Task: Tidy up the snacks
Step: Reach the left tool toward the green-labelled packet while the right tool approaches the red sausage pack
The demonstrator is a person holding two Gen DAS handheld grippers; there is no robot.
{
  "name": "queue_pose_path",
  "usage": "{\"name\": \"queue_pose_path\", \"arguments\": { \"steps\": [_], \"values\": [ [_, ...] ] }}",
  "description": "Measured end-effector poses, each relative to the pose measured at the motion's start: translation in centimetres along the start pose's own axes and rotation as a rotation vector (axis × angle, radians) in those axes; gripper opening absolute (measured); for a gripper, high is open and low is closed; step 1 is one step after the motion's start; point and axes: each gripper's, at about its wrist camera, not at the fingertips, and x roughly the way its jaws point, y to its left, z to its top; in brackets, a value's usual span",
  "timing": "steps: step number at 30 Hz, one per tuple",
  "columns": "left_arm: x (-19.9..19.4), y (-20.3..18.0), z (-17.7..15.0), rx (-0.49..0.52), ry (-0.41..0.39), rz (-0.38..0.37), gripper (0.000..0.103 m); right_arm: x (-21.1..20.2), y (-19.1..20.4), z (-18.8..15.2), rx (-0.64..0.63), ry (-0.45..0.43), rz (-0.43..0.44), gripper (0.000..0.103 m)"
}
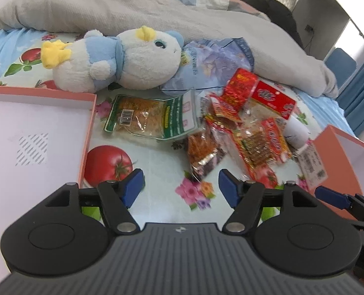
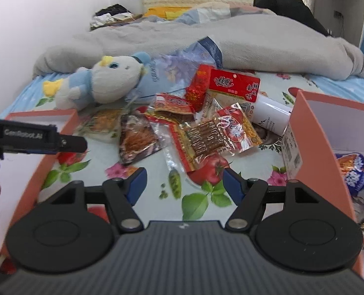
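Ahead of the right gripper [image 2: 183, 184], spread and empty, lie red snack packets [image 2: 233, 84] with unreadable print. Left of it, the left gripper [image 1: 180, 185], also spread, bears "GenRobot.AI".

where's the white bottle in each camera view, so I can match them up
Left wrist view: the white bottle lies right of centre, partly under the red snack packets, just left of the right-hand orange box.
Right wrist view: the white bottle lies right of centre, its end against the right-hand orange box.
Shared landmark: the blue and white plush toy, upper left of the snack pile in both.
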Motion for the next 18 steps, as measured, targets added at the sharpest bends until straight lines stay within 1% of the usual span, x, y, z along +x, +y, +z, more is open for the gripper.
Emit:
{"name": "queue_pose_path", "arguments": {
  "steps": [4,5,6,7,8,11,14,18],
  "values": [
    [2.5,0.7,1.4,-0.005,0.009,0.025,0.073,3.0,-0.8,1.0,0.021,0.006,0.001,0.070],
    [3.1,0.9,1.8,-0.006,0.007,0.031,0.075,3.8,-1.0,1.3,0.024,0.010,-0.001,0.072],
    [3.6,1.1,2.3,-0.004,0.007,0.039,0.080,4.5,-1.1,1.5,0.025,0.013,0.002,0.075],
    [4.1,1.2,2.7,-0.001,0.008,0.049,0.082,5.2,-1.3,1.7,0.025,0.013,0.002,0.086],
    [4.6,1.3,3.1,0.006,0.008,0.063,0.085,5.8,-1.5,1.9,0.022,0.009,0.002,0.093],
    [5.9,1.4,4.3,0.041,0.012,0.072,0.086,7.9,-1.8,2.5,-0.001,0.020,0.005,0.093],
    [7.2,1.4,5.3,0.058,0.001,0.075,0.091,9.8,-2.2,3.0,-0.010,0.023,0.002,0.093],
    [8.8,1.7,6.5,0.085,-0.010,0.121,0.092,11.7,-2.4,3.4,-0.031,0.014,-0.013,0.093]
  ]
}}
